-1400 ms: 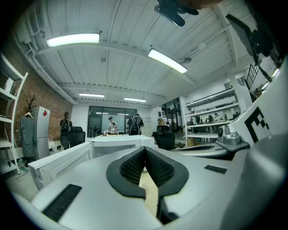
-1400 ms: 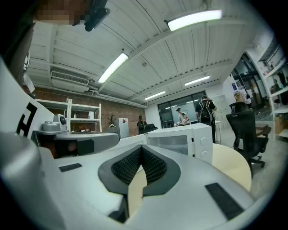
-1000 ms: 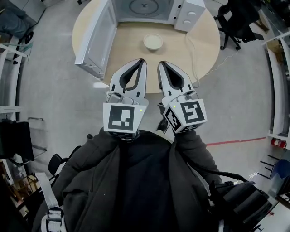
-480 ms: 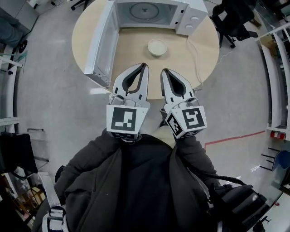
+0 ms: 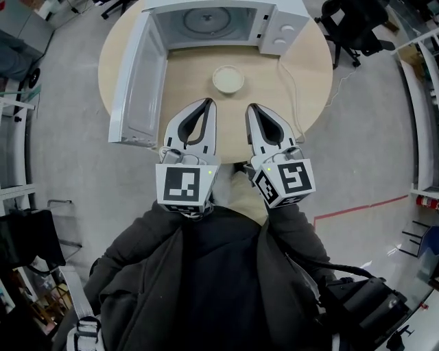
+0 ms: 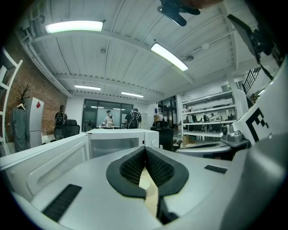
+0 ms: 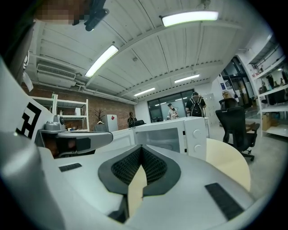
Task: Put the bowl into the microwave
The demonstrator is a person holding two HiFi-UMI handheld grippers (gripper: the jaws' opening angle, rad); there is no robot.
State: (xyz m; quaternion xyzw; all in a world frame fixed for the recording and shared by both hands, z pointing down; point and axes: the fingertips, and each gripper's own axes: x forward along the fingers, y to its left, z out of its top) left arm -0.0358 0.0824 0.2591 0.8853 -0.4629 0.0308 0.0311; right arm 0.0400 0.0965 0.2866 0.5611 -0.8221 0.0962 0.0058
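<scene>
A small cream bowl [image 5: 228, 79] sits on the round wooden table [image 5: 302, 75], just in front of the white microwave [image 5: 274, 27]. The microwave's door [image 5: 137, 79] hangs wide open to the left and its glass turntable [image 5: 211, 19] shows inside. My left gripper [image 5: 210, 103] and right gripper [image 5: 251, 107] hover side by side over the table's near edge, a short way short of the bowl. Both are shut with their tips together and nothing held. In the left gripper view the microwave [image 6: 119, 140] stands ahead beyond the jaws; the right gripper view shows the microwave [image 7: 180, 134] too.
A power cord [image 5: 291, 75] runs across the table right of the bowl. A black office chair [image 5: 360, 31] stands at the far right, with shelving along the right wall. A red line [image 5: 357, 206] marks the grey floor. People stand far off in the gripper views.
The view has shifted closer to the table: the microwave, its door and the bowl now sit lower and larger. Both grippers stay shut, side by side.
</scene>
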